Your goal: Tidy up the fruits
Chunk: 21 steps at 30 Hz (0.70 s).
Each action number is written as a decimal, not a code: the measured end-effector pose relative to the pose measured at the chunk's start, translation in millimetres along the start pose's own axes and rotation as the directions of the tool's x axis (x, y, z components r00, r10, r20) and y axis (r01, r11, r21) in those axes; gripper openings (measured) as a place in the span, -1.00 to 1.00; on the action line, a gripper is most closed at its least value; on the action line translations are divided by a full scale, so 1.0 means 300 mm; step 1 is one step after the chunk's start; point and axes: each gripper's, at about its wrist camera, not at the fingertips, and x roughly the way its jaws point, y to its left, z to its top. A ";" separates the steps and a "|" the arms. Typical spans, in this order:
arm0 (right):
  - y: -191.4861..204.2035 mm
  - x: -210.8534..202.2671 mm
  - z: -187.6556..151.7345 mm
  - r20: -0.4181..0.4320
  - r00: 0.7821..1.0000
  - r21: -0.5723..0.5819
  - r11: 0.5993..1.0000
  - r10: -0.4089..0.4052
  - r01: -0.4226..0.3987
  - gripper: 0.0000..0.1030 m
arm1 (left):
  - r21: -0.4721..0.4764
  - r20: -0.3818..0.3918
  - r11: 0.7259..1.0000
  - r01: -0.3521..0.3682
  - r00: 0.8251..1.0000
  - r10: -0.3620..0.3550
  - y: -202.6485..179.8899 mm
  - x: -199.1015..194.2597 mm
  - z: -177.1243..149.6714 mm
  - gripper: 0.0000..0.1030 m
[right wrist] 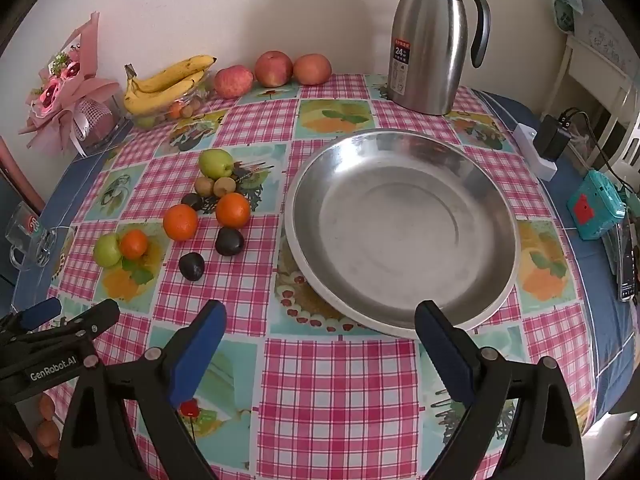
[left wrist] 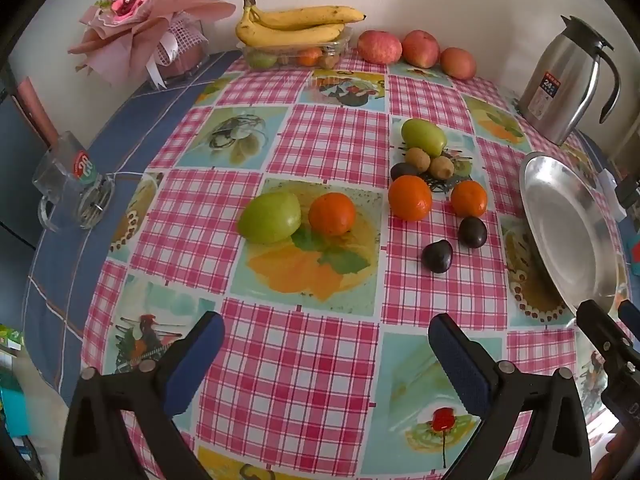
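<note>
both claws hung wide open and empty over the bench: my left claw (left wrist: 326, 354), my right claw (right wrist: 320, 340). loose fruits (left wrist: 410, 198) lay beside the bare steel dish (right wrist: 400, 232). i judged the round plums (right wrist: 229, 241) might roll away if nudged.

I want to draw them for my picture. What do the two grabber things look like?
Both look alike. The left gripper and the right gripper have black plastic arms shaped like a wide V, with silver round rivets. Each finger ends in a flat dark blue pad. White letters on the left gripper's side read GenRobot.AI.
</note>
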 end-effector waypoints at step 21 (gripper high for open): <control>0.002 0.003 -0.001 -0.001 1.000 0.000 1.000 0.000 0.000 0.85 | -0.007 -0.002 1.000 -0.002 1.000 0.002 0.008 0.012 -0.008 1.00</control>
